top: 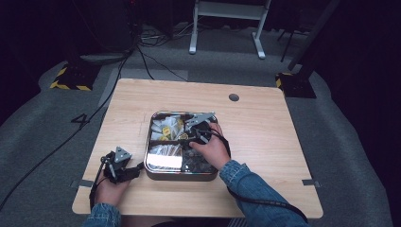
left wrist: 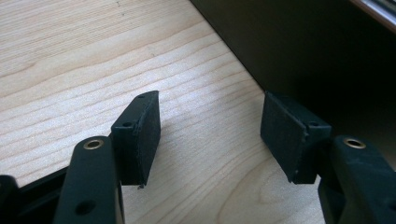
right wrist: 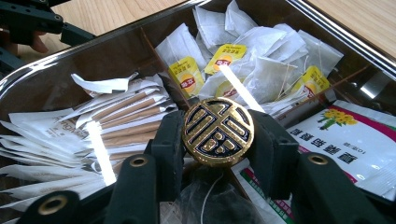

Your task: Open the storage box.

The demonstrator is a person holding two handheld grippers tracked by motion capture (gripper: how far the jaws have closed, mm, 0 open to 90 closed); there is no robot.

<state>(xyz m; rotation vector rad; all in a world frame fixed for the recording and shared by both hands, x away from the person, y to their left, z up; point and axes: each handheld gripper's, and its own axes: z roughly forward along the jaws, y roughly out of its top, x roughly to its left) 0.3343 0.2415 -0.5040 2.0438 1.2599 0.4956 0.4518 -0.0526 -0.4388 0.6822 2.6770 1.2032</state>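
Note:
A metal compartment box [top: 156,115] sits in the middle of the wooden table [top: 255,127]. Where its dividers meet stands a round gold-and-black knob [right wrist: 218,131], and my right gripper [right wrist: 217,142] is shut on it, a pad pressing each side. In the high view that right gripper [top: 190,135] reaches down into the box's centre. My left gripper [top: 140,167] lies on the table by the box's left front corner. Its jaws stand open with bare wood between the pads [left wrist: 140,135], close to the box's dark wall [left wrist: 303,56].
The compartments hold white tea bags with yellow tags [right wrist: 261,70], paper sachets and sticks [right wrist: 116,116], a white flower-printed packet [right wrist: 355,140] and dark mesh bags [right wrist: 210,200]. The other hand's gripper [right wrist: 32,23] shows beyond the box rim. A cable hole [top: 233,97] marks the table's far side.

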